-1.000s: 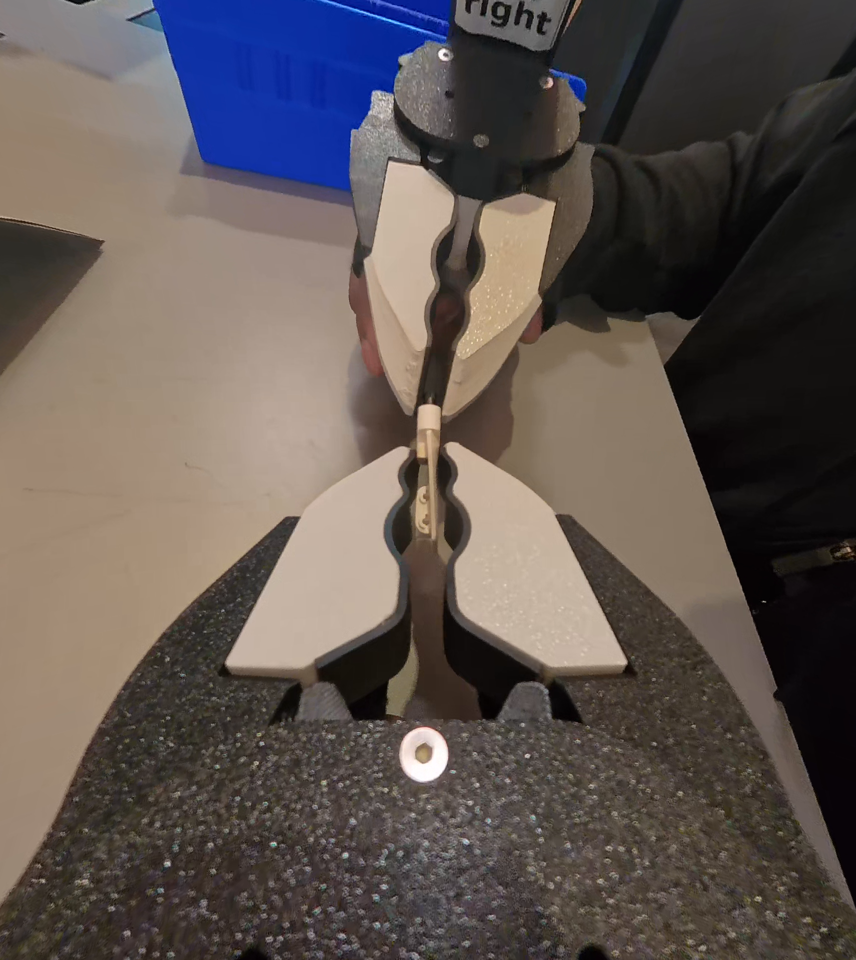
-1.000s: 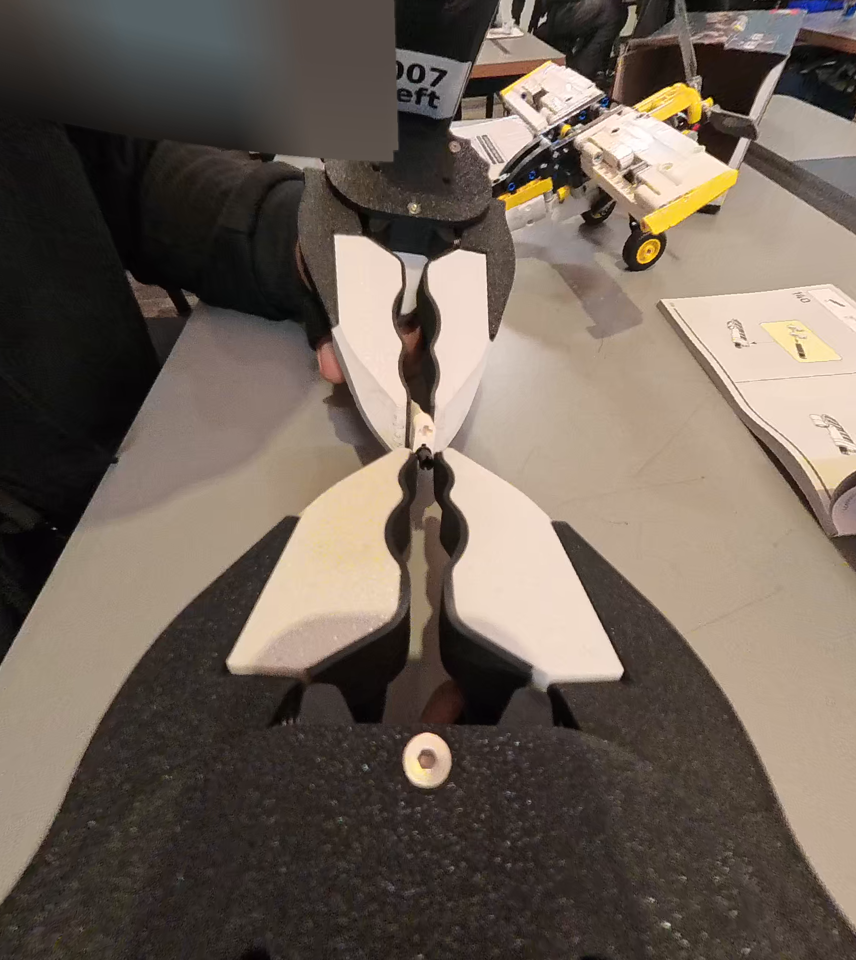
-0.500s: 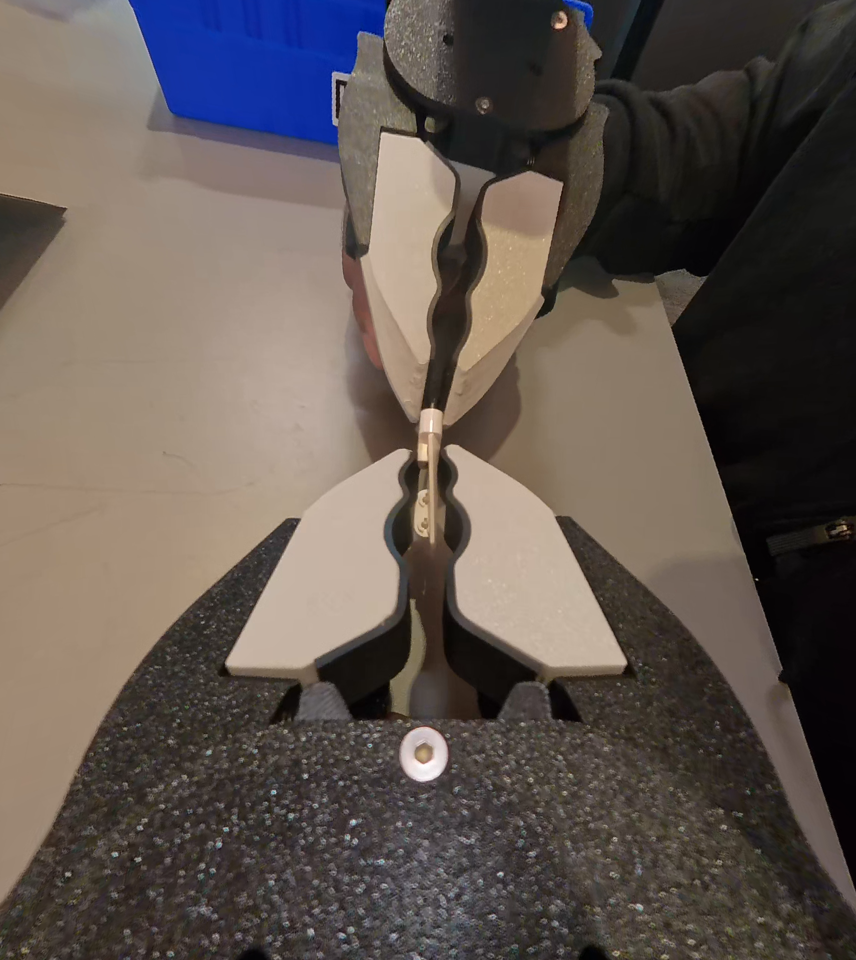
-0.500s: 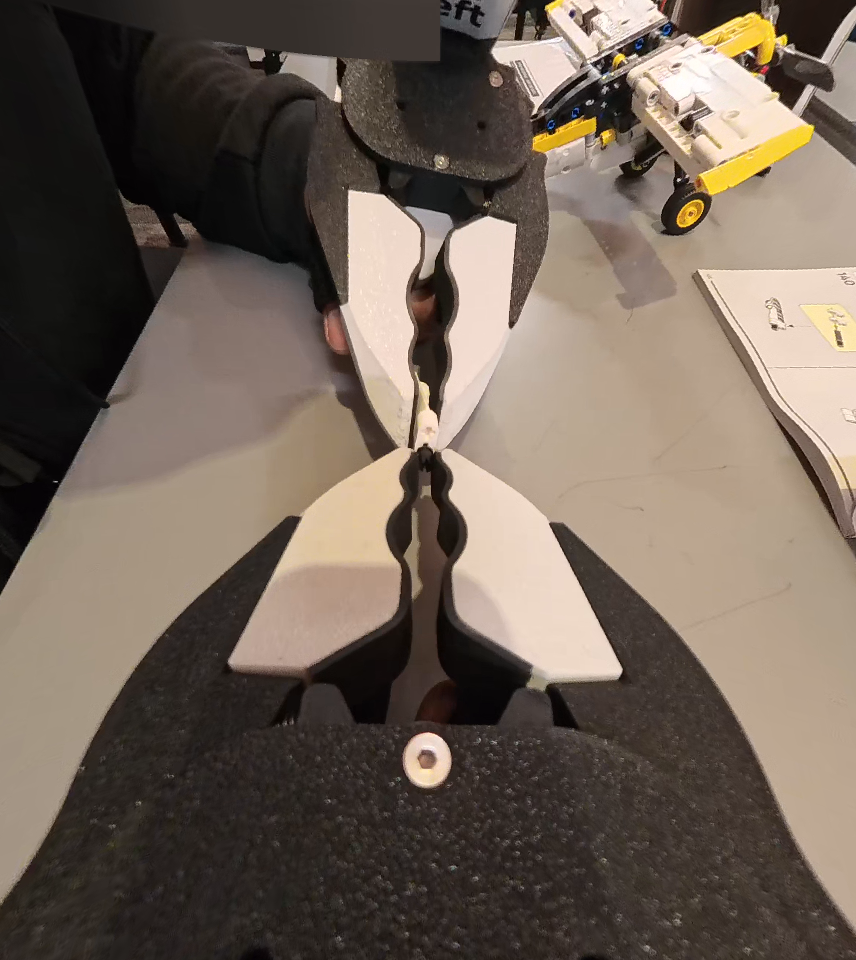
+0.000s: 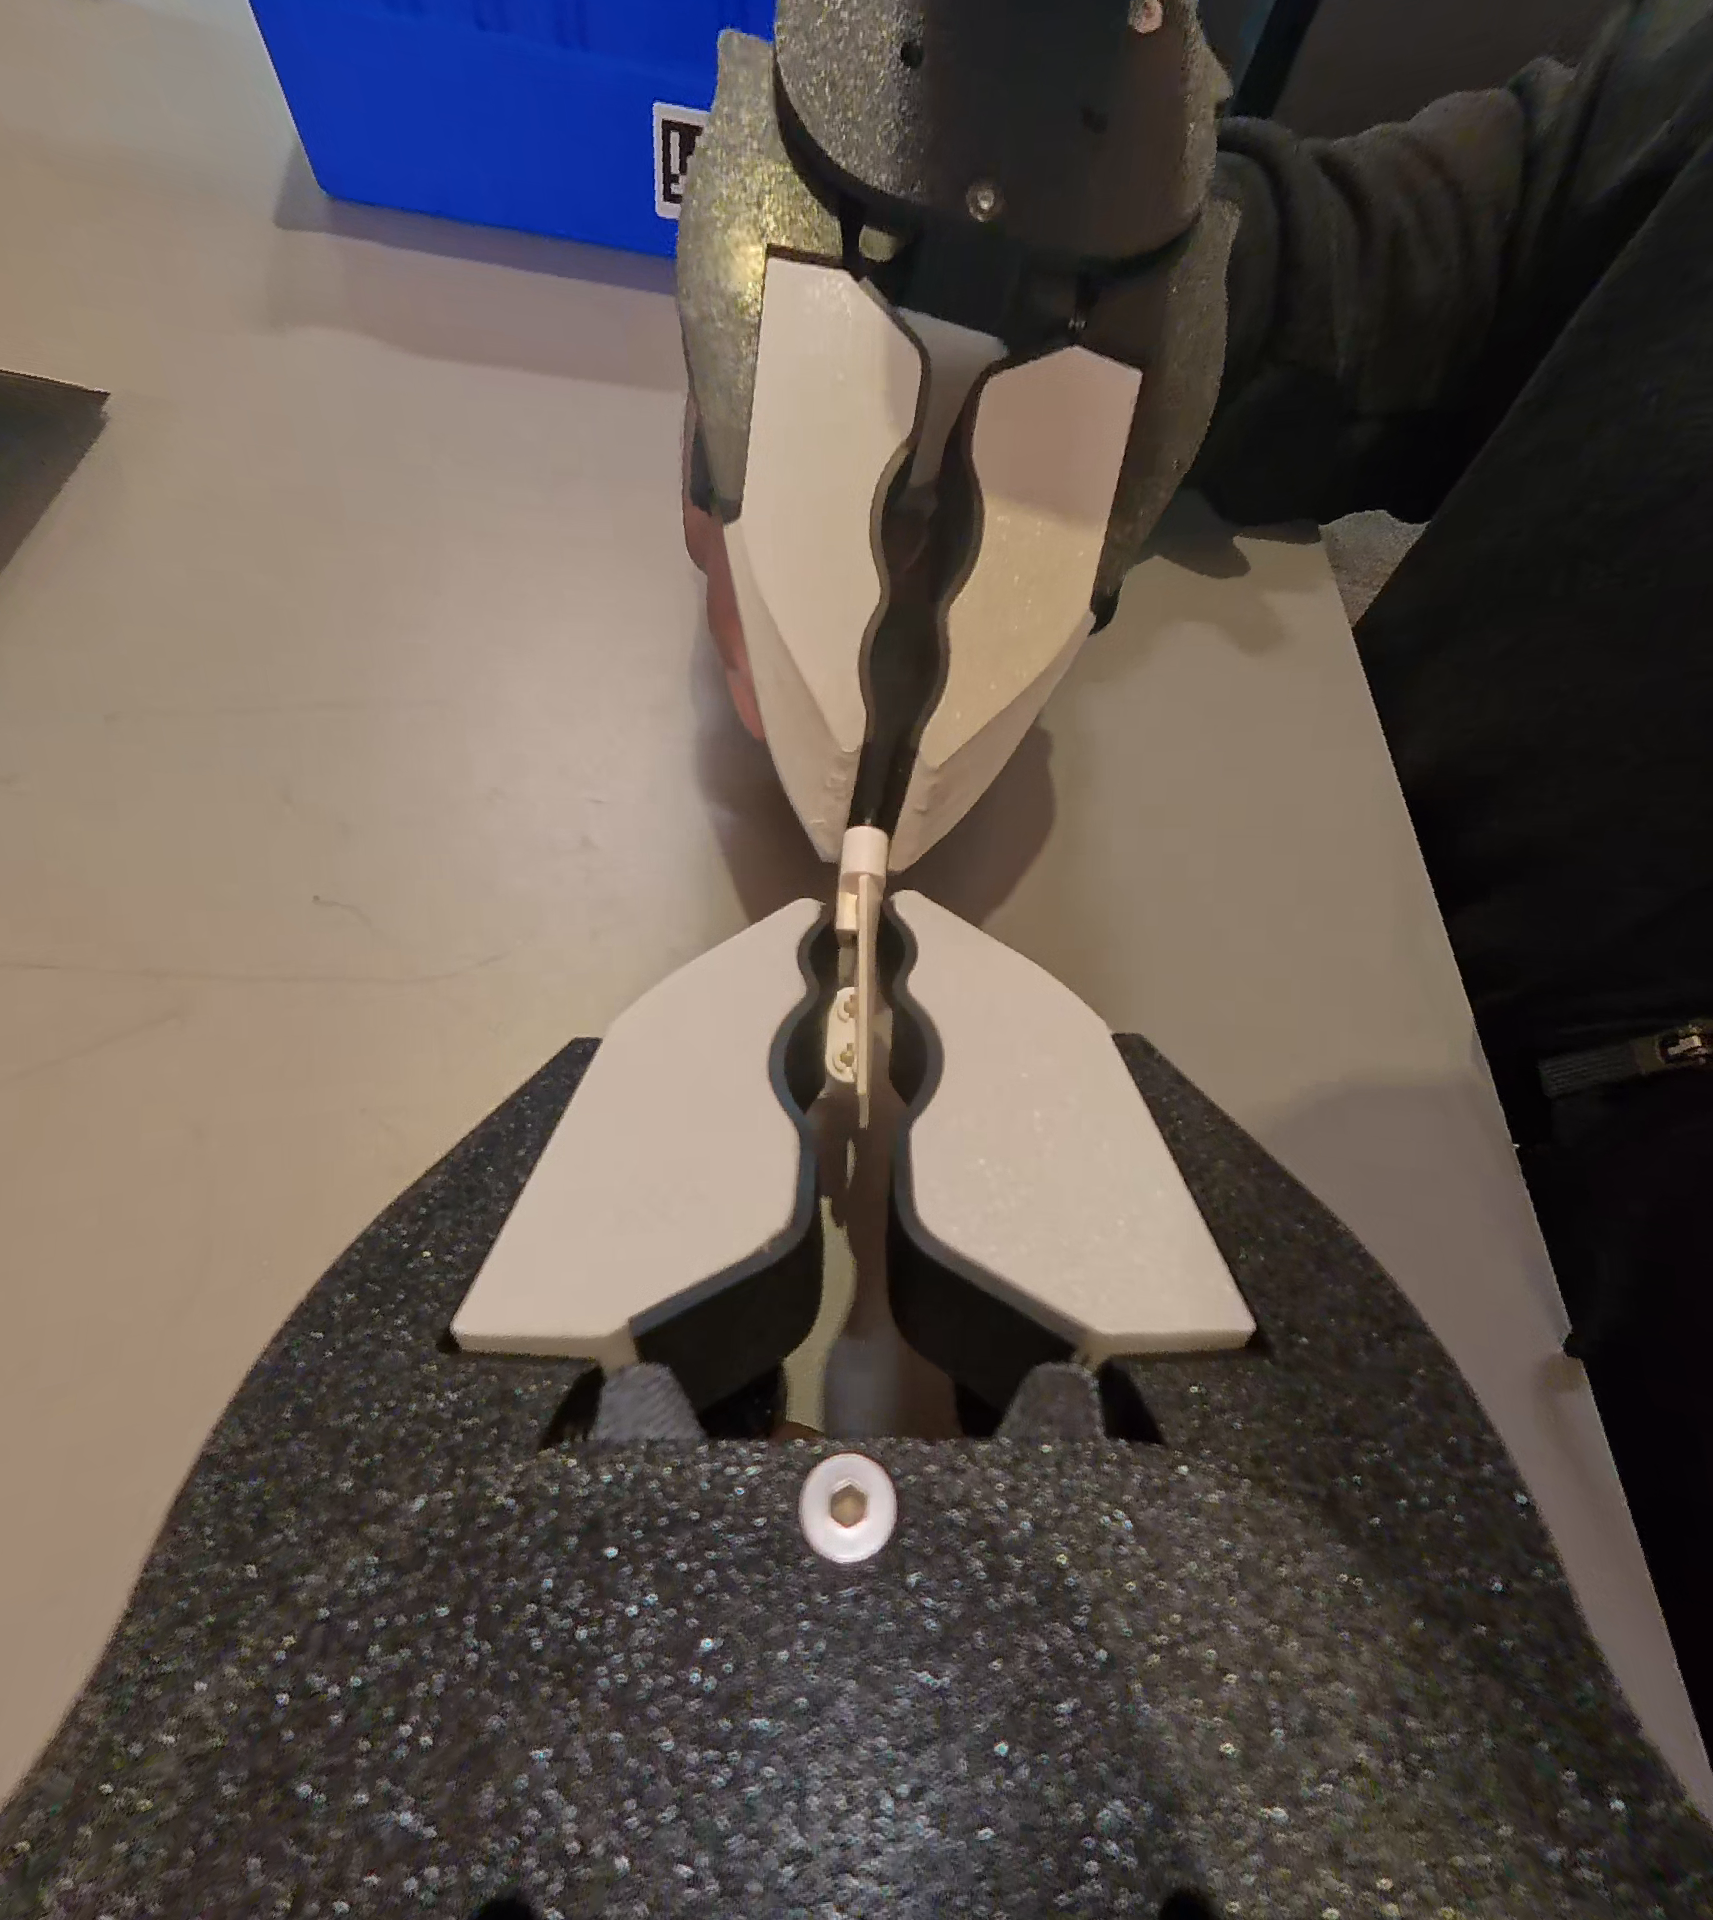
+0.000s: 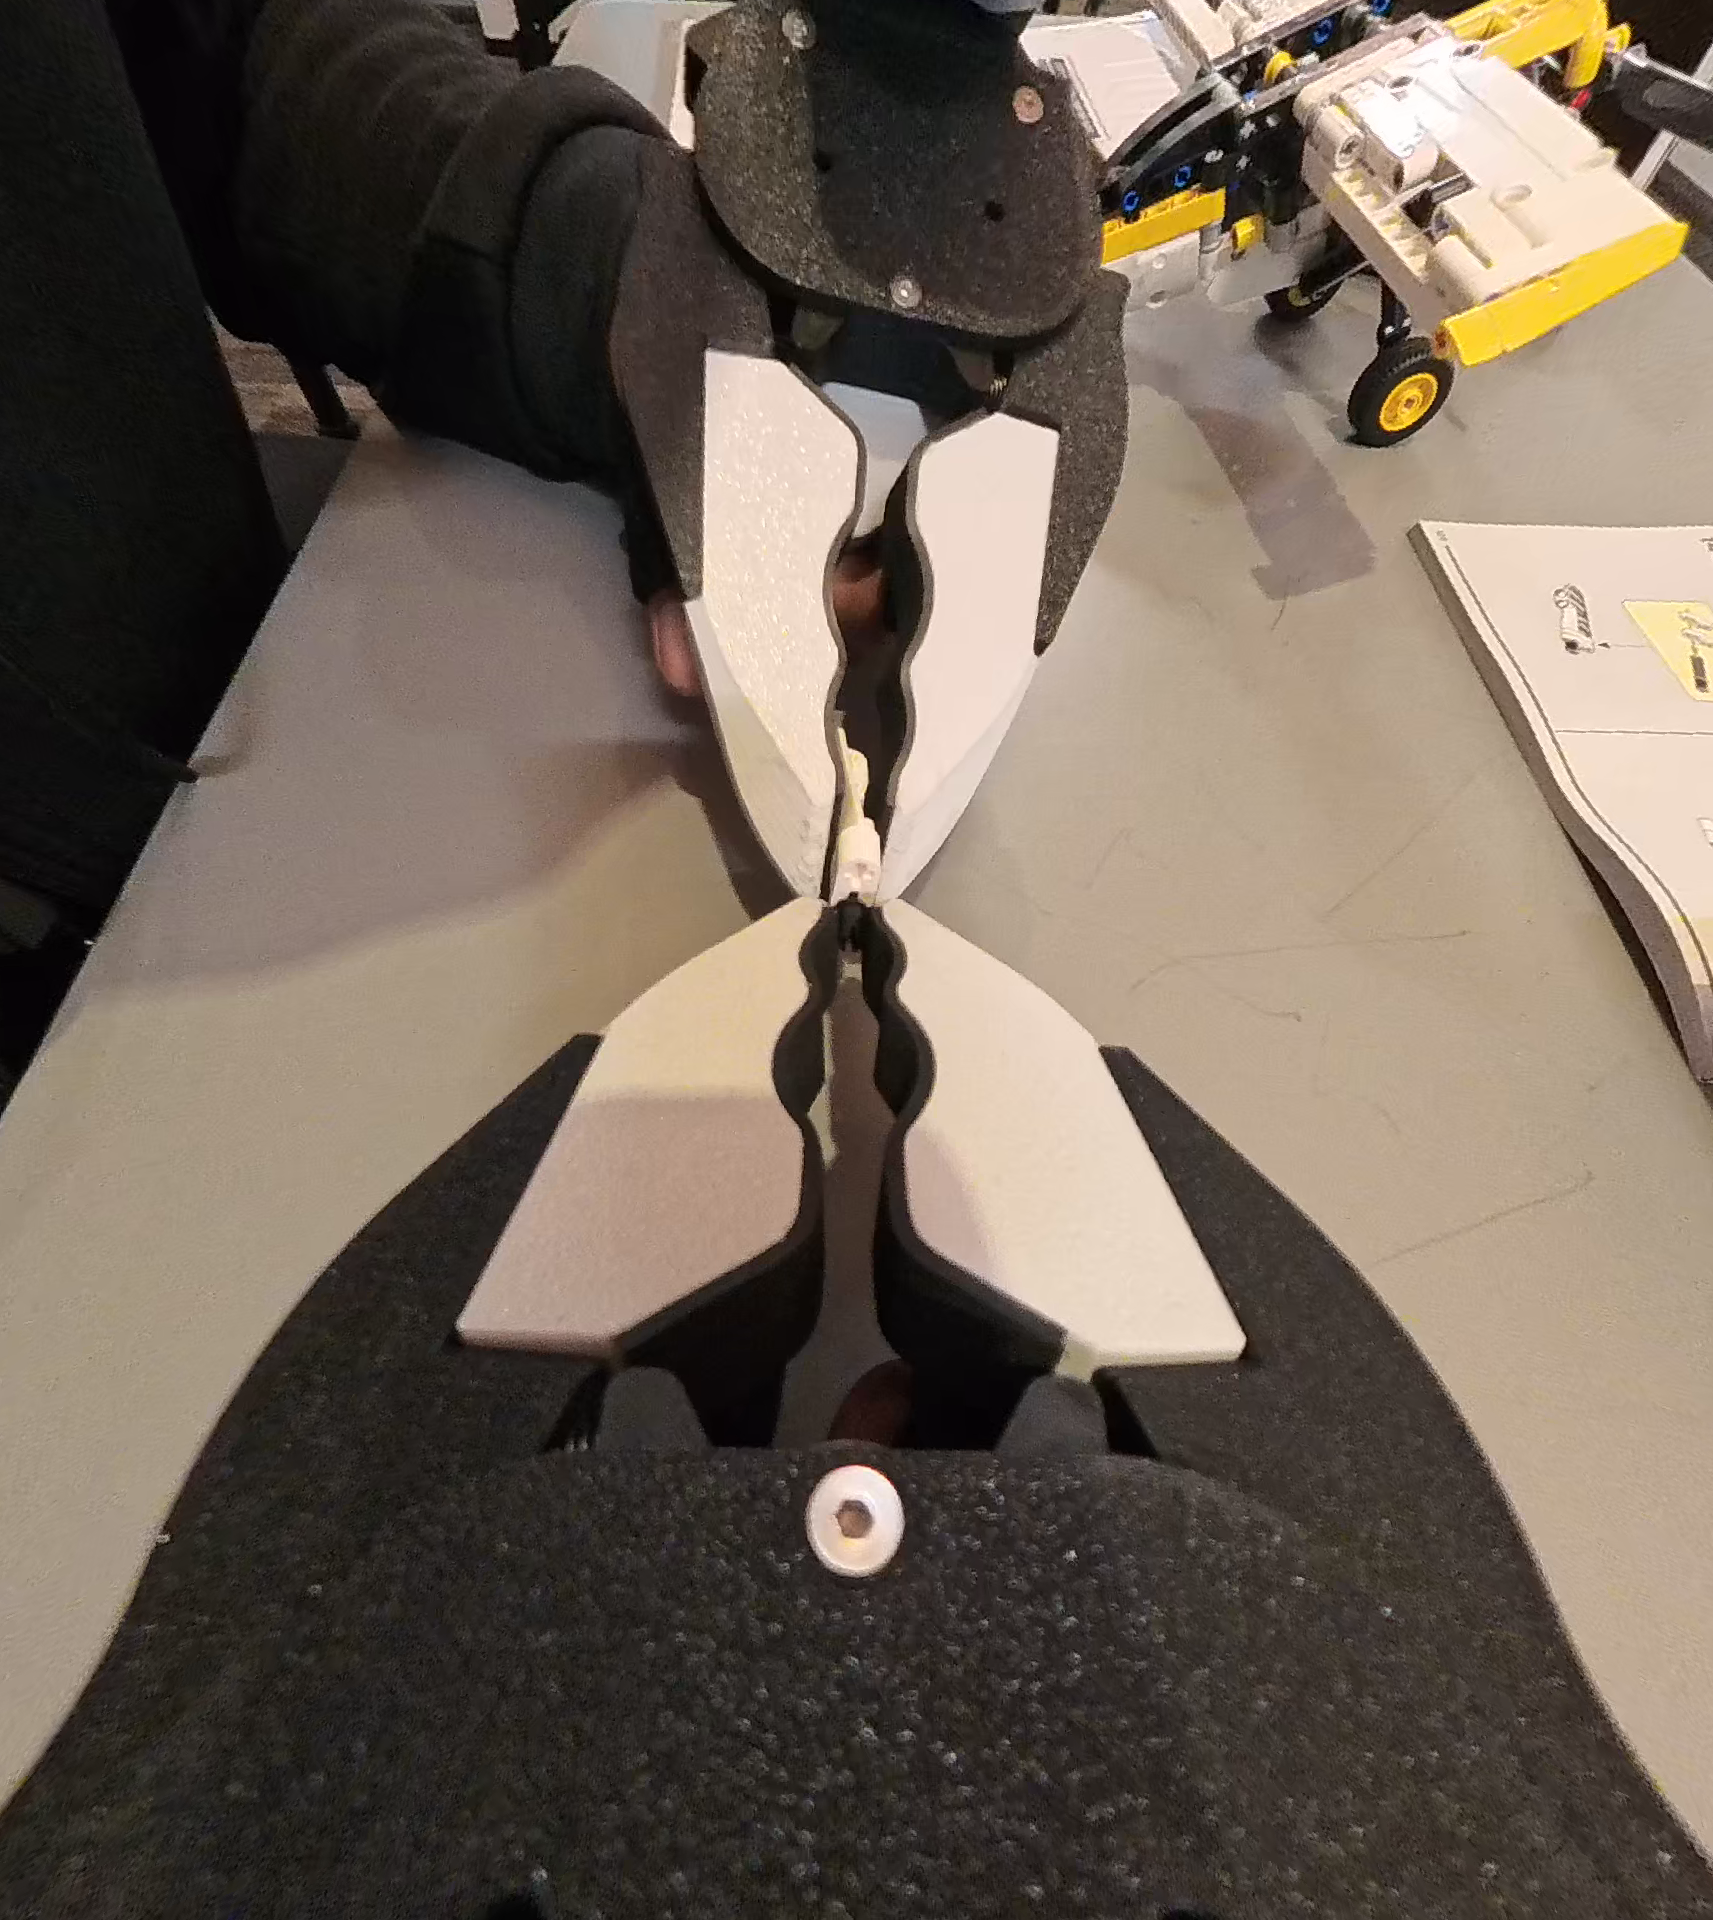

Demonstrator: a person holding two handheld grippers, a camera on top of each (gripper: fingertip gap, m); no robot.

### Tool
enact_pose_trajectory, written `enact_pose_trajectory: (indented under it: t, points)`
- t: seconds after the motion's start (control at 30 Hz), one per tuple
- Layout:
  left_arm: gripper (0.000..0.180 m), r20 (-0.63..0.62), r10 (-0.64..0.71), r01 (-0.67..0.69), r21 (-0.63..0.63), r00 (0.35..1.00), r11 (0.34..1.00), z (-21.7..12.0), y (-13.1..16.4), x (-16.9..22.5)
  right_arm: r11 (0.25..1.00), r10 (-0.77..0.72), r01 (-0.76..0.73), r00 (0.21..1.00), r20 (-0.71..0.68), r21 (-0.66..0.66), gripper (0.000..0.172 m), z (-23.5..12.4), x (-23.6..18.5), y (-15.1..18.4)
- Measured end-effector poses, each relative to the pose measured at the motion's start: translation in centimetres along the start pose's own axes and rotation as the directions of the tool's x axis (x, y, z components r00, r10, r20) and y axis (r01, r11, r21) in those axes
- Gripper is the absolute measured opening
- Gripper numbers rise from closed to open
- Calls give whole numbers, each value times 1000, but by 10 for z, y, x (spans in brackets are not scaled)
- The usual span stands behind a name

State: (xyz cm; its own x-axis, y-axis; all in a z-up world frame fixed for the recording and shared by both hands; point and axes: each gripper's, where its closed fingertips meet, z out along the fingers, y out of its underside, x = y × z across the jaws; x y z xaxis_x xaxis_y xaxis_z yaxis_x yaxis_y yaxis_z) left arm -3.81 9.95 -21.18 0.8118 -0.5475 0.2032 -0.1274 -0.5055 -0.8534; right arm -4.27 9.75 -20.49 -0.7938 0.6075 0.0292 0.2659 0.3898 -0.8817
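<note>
Left claw [image 5: 857, 914] pinched a thin white plastic piece [image 5: 860, 1023] edge-on between its pads, above the grey counter [image 5: 312, 727]. Right claw [image 6: 847, 914] faced it tip to tip, nipped on a small black pin [image 6: 847, 923] whose end met the white piece's collar [image 5: 871, 847]. Behind the right claw stood a blue bin [image 5: 478, 114]. Off to the side of the left claw sat a yellow-and-white brick vehicle [image 6: 1403, 187] and an open instruction booklet [image 6: 1662, 748].

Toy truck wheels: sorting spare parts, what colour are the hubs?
Yellow hubs inside black tyres, clearest in the right wrist view.
</note>
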Motion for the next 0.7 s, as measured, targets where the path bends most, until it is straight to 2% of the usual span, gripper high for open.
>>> enact_pose_trajectory:
  t: [0.3, 0.63, 0.7]
  points:
    - [7, -1, 7, -7, -7, 1000, 1000, 2, 1, 1, 995, -59, 57, 998, -22, -82, 4, 8, -3, 9]
    - [8, -32, -52, 52, 29, 998, 998, -2, -3, -1, 999, -26, 24, 999, -45, -45, 4, 7, 1, 5]
    - [8, -44, -59, 61, 48, 997, 997, -4, -5, -1, 997, -14, 11, 999, -41, -77, 5, 7, 1, 10]
